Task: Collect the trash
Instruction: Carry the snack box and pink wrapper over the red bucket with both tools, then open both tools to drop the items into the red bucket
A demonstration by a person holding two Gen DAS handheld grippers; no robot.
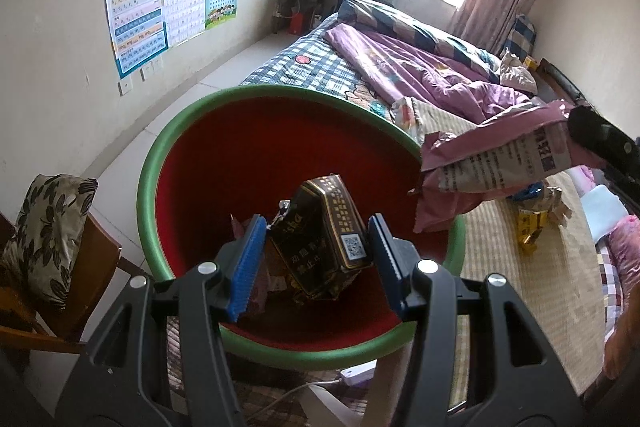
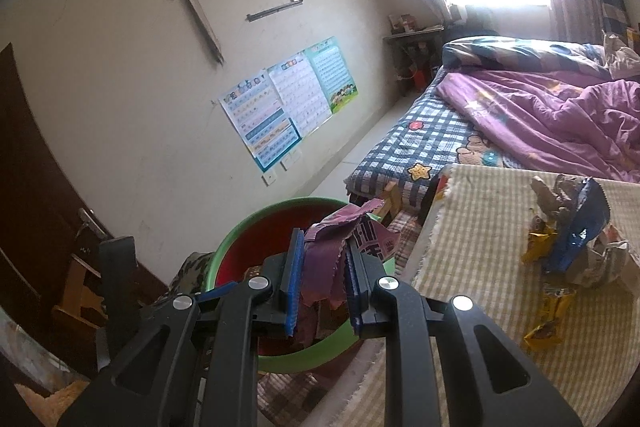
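Note:
My left gripper (image 1: 316, 227) is shut on a black box with gold print (image 1: 324, 243), holding it tilted over the inside of a red bin with a green rim (image 1: 168, 147). Some scraps lie in the bin under the box. My right gripper (image 2: 325, 243) is shut on a crumpled pink printed wrapper (image 2: 340, 247) just above the bin's rim (image 2: 256, 219). In the left wrist view that wrapper (image 1: 500, 163) hangs over the bin's right edge, with a right finger (image 1: 592, 139) behind it. More wrappers, yellow and blue (image 2: 568, 251), lie on the straw mat (image 2: 480, 227).
A bed with a purple quilt (image 1: 420, 67) and a checked sheet lies beyond the bin. A wooden chair with a floral cushion (image 1: 48, 235) stands to its left. A white power strip (image 1: 356, 373) and cable lie below the bin. A dark door (image 2: 32, 187) is at the left.

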